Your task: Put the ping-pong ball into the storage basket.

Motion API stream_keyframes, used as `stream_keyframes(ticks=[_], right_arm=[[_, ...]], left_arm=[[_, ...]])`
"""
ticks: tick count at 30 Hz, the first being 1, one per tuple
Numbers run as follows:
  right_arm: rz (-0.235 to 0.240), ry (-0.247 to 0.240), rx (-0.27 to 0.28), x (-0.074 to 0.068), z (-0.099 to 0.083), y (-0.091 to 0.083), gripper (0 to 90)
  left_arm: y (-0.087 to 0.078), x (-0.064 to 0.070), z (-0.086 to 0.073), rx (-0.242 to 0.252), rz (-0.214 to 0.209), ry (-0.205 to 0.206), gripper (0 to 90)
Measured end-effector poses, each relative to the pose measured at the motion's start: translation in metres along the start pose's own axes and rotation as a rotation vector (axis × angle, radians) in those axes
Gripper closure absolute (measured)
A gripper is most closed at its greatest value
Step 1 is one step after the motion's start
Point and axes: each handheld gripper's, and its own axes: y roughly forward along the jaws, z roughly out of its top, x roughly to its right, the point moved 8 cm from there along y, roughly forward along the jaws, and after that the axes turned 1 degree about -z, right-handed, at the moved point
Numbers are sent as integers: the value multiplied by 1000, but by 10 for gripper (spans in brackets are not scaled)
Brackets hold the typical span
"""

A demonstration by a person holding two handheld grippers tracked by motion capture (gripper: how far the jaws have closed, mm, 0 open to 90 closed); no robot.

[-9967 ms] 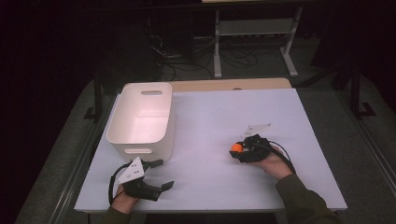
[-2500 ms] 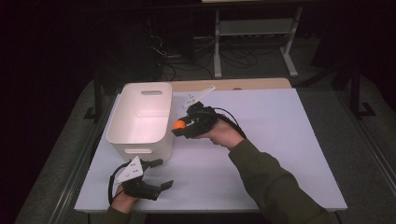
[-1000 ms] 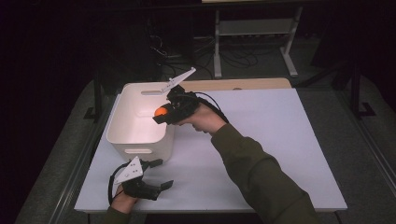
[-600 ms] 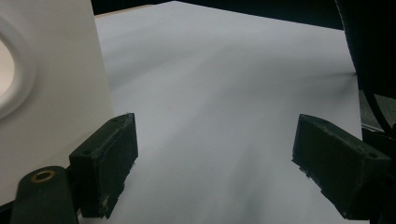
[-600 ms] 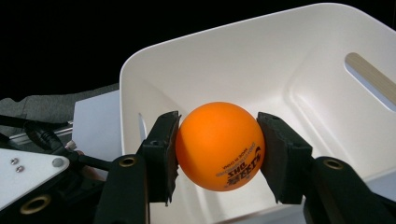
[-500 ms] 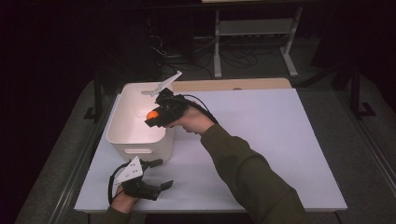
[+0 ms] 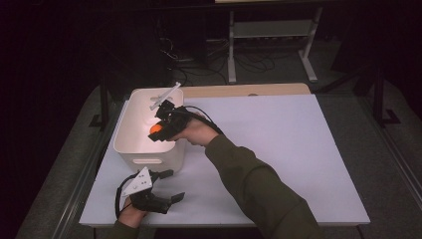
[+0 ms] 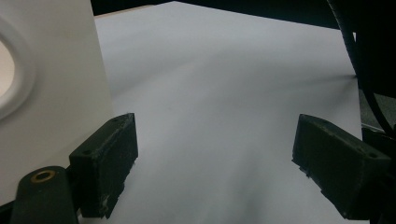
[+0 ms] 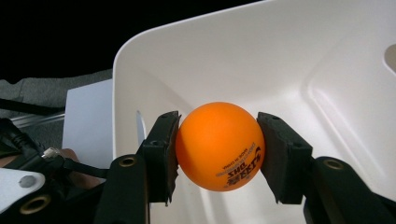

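Observation:
An orange ping-pong ball [image 9: 218, 146] with black print sits clamped between the jaws of my right gripper [image 9: 217, 154]. In the high view that right gripper [image 7: 158, 130] hangs over the inside of the white plastic bin [image 7: 130, 122], with the ball [image 7: 156, 130] just above the bin's hollow. The bin's smooth white interior [image 9: 299, 70] lies beneath the ball. My left gripper [image 7: 164, 190] rests on the table near the front left edge, jaws wide apart with nothing between them. In the left gripper view the bin's outer wall [image 8: 51, 93] stands just beside the left gripper [image 8: 215, 175].
The white table top [image 7: 278, 144] stretches out to the right of the bin. A wooden strip [image 7: 249, 90] runs along the table's far edge. Beyond it stand a metal rack [image 7: 271, 35] and cables on a dark floor.
My right gripper has carried the orange ball leftward from the table's right side and now holds it over the bin's inside. The left gripper has stayed put.

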Motion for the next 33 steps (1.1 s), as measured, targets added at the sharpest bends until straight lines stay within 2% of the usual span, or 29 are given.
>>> stream_keyframes(ticks=[6,16,19,22,33], right_arm=[[2,-11,-29,-3,-3,10,496],[-1,-14,-49,-4,-4,11,493],[0,-14,-49,-4,-4,12,486],[6,-8,-42,-4,-3,11,423],[-4,6,-11,-4,1,2,372]], left_arm=[[0,0,0,2,-1,-1,140],[0,0,0,2,0,-1,140],[0,0,0,1,0,-1,140],[0,0,0,1,0,-1,140],[0,0,0,2,2,-1,140]])
